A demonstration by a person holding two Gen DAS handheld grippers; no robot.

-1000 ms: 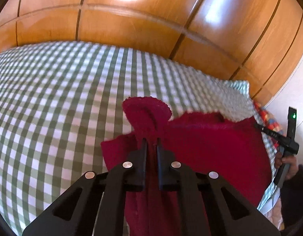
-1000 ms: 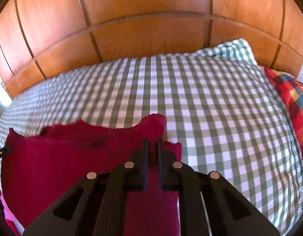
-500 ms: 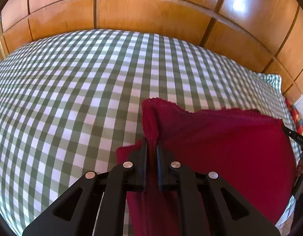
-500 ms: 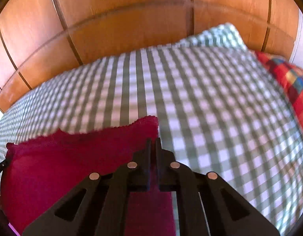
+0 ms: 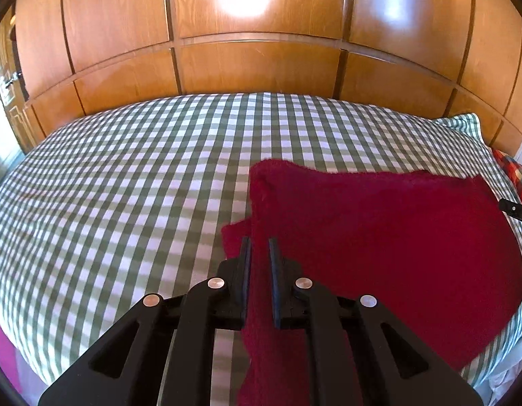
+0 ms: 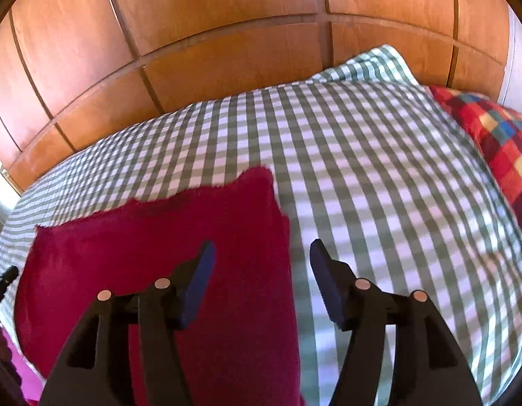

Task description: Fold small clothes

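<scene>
A dark red knitted garment [image 5: 389, 230] lies spread on the green-and-white checked bedspread [image 5: 125, 186]. My left gripper [image 5: 259, 242] is shut on the garment's left edge, with red fabric pinched between its fingers and running down under it. In the right wrist view the same red garment [image 6: 166, 237] lies flat, its right edge folded over. My right gripper [image 6: 261, 248] has its jaws opening wide above that right edge; the fabric lies below them and the pads do not press on it.
Wooden panelled wall [image 5: 261, 34] stands behind the bed. A checked pillow [image 6: 372, 64] and a red multicoloured plaid cloth [image 6: 497, 142] lie at the bed's right end. The tip of the other gripper [image 5: 516, 208] shows at the right edge. Bare bedspread stretches left and beyond the garment.
My right gripper has let go of the garment's corner and its jaws have spread. The garment's lifted top edge has come down flat on the bed. My left gripper stays shut on it.
</scene>
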